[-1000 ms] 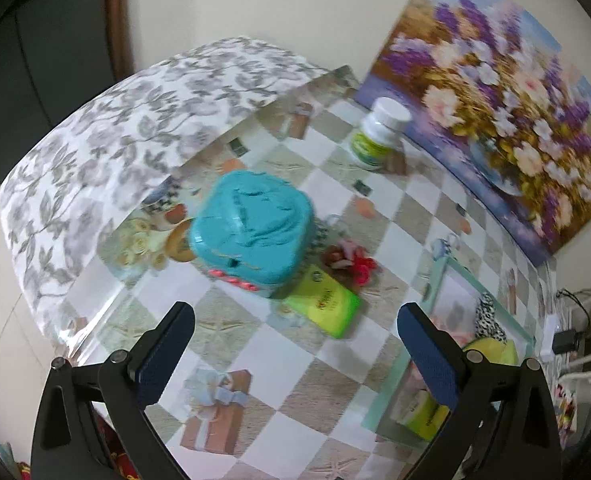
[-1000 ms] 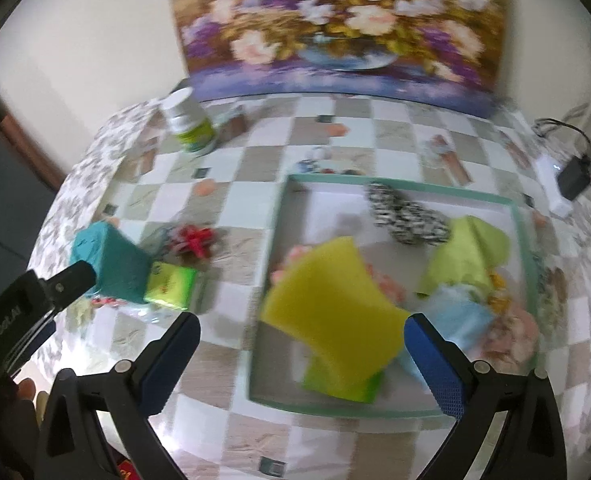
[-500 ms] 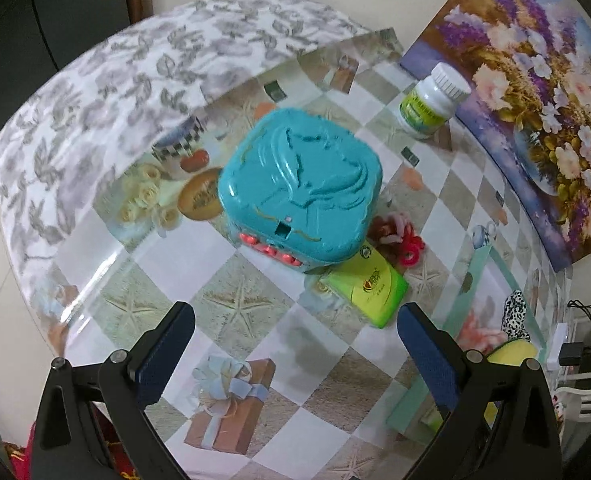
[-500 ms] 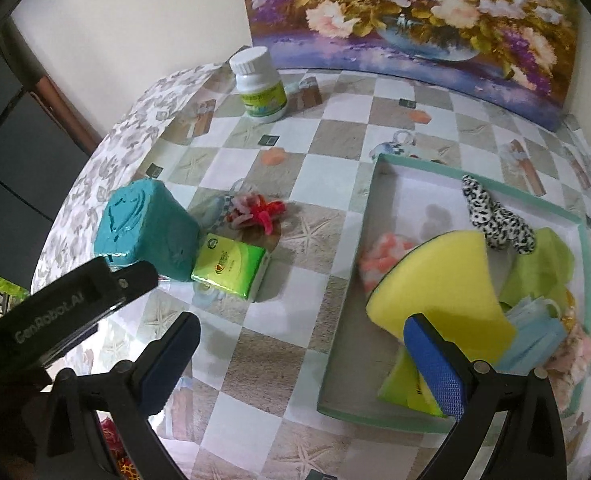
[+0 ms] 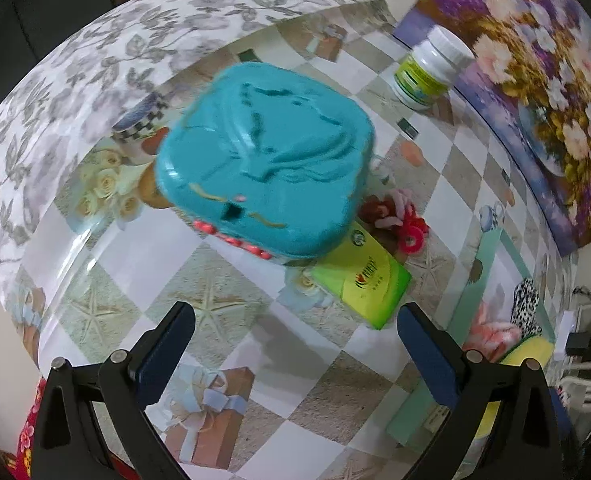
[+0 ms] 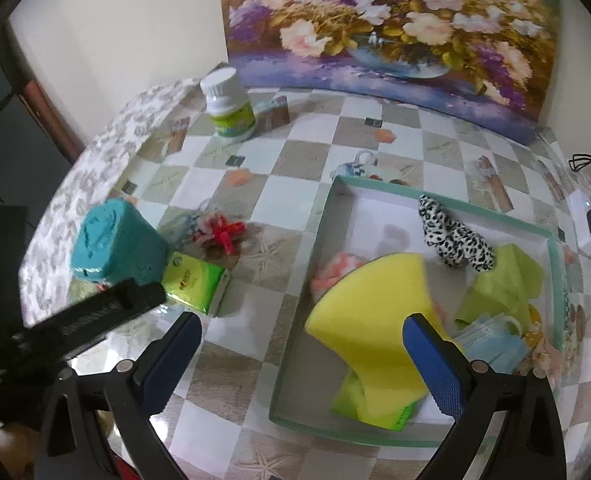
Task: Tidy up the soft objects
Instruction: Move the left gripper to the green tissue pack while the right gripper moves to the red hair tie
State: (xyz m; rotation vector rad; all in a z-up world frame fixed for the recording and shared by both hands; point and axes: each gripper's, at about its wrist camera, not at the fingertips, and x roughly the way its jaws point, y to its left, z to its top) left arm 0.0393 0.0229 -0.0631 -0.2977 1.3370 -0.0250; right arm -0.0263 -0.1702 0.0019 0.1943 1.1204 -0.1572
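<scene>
Both the left gripper (image 5: 295,344) and the right gripper (image 6: 301,350) hang empty, jaws apart. The green tissue pack (image 5: 361,282) lies on the counter (image 5: 231,300), touching the teal plastic box (image 5: 263,164), left of the green-rimmed tray (image 6: 295,304). Best lower the left jaws astride the pack's free end, clear of the box.

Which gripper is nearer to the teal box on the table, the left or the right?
Left. The left gripper hangs open just in front of the teal box. The right gripper is open further off, over the tray's near edge.
</scene>
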